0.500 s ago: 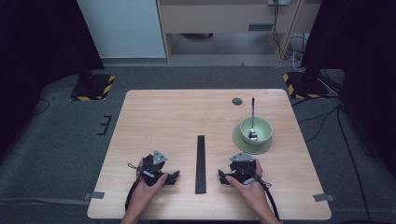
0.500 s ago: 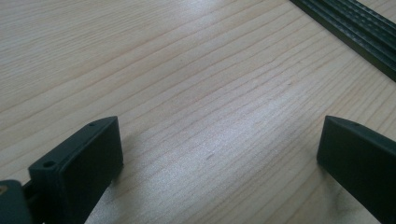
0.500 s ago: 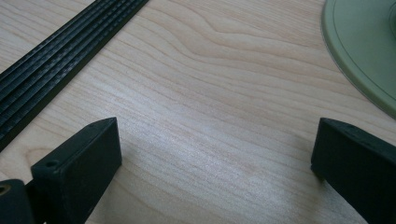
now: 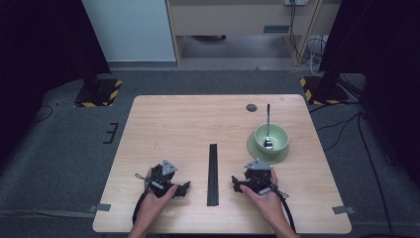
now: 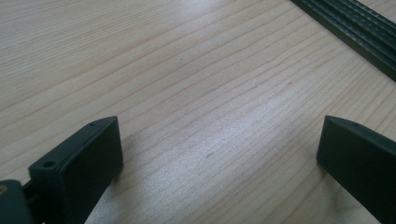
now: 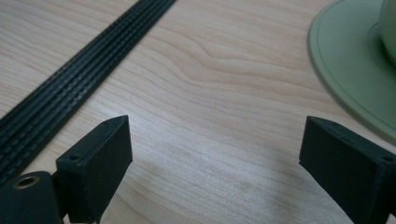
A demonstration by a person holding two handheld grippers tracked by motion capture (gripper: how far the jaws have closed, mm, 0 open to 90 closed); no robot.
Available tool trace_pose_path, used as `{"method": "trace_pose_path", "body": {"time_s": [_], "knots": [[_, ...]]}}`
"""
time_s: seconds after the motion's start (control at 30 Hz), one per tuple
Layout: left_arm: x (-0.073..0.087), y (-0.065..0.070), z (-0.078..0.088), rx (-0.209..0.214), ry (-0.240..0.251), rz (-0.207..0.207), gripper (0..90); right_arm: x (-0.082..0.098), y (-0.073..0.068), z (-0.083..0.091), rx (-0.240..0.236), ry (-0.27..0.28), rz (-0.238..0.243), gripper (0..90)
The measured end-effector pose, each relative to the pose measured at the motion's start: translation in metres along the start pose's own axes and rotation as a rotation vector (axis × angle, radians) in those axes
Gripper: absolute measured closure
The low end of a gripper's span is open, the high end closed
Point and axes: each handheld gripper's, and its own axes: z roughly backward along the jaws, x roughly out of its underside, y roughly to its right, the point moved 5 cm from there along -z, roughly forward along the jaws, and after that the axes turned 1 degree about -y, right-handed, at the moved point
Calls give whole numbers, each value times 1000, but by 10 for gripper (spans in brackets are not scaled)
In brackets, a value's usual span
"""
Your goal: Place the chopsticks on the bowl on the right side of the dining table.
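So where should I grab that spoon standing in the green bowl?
Grip the spoon by its dark handle, which leans up over the far rim of the green bowl. Probably come from above with the right gripper, jaws across the thin shaft; its scoop sits inside.

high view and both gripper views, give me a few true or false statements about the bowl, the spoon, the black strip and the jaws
1. The green bowl stands on a green plate. True.
2. The spoon lies flat on the table beside the bowl. False: it stands in the bowl, handle rising over the far rim.
3. The black strip lies between the two grippers. True.
4. The right gripper is shut on the plate's rim. False: its jaws stand wide apart over bare wood, the plate off to one side.
5. The left gripper holds the black strip. False: its jaws are open with nothing between them, the strip farther off.
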Motion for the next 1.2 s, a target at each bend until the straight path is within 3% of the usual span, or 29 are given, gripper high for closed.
{"method": "trace_pose_path", "body": {"time_s": [0.17,0.43,0.73,1.2], "knots": [[0,0,0,-3,-1,2,0,-3,-5,5,-2,20,-24,121],[0,0,0,-4,0,3,0,-8,-15,6,-20,32,-14,126],[0,0,0,-4,0,3,0,-7,-42,-1,-55,15,40,120],[0,0,0,-4,0,3,0,-3,-58,-8,-71,5,68,102]]}}
